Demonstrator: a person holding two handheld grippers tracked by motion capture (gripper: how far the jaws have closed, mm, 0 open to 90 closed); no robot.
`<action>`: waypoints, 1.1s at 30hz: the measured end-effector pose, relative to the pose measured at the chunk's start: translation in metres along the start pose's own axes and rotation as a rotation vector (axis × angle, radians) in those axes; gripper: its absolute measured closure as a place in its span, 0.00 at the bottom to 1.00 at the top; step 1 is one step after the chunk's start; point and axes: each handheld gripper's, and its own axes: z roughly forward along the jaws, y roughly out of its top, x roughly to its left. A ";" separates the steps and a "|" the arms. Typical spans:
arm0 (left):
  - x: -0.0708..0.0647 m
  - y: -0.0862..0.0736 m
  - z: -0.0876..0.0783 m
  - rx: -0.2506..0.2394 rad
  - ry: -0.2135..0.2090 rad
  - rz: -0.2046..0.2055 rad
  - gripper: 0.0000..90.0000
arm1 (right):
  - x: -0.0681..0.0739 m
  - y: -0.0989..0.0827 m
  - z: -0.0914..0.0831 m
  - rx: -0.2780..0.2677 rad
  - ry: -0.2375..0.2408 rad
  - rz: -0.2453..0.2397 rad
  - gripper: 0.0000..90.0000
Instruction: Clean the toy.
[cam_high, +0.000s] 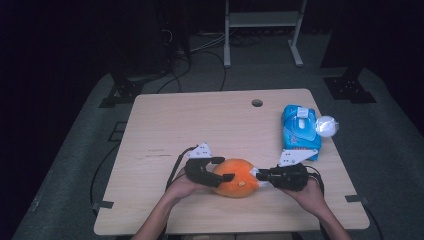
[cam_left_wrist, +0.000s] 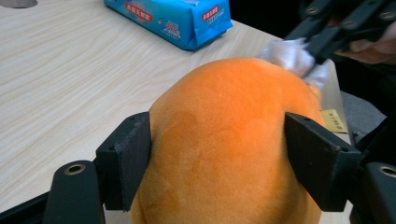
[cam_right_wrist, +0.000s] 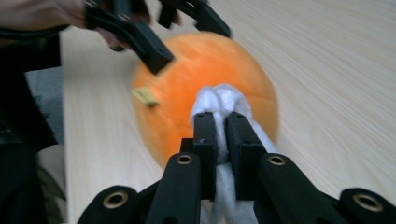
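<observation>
An orange plush toy (cam_high: 239, 178) lies near the front edge of the wooden table (cam_high: 175, 125). My left gripper (cam_high: 225, 169) comes at it from the left, and in the left gripper view its two pads press the sides of the toy (cam_left_wrist: 224, 140), so that gripper (cam_left_wrist: 217, 158) is shut on it. My right gripper (cam_high: 259, 175) reaches in from the right. Its jaws (cam_right_wrist: 221, 130) are shut on a white wipe (cam_right_wrist: 219, 100), which rests against the toy (cam_right_wrist: 205, 79). The wipe (cam_left_wrist: 289, 56) touches the toy's far end in the left gripper view.
A blue pack of wipes (cam_high: 299, 131) lies at the table's right side, with a crumpled white wad (cam_high: 327, 126) beside it at the edge. A cable hole (cam_high: 257, 103) sits near the far edge. Both forearms enter from the bottom.
</observation>
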 end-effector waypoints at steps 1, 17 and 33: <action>-0.001 0.000 0.001 -0.001 -0.007 0.008 0.29 | 0.002 0.002 0.001 -0.007 0.015 -0.006 0.91; -0.008 0.004 0.014 0.052 -0.078 0.028 0.10 | -0.010 0.007 0.012 -0.023 -0.012 0.063 0.91; -0.010 0.010 0.015 -0.045 0.107 -0.001 0.37 | -0.022 0.002 0.003 -0.041 -0.103 0.082 0.91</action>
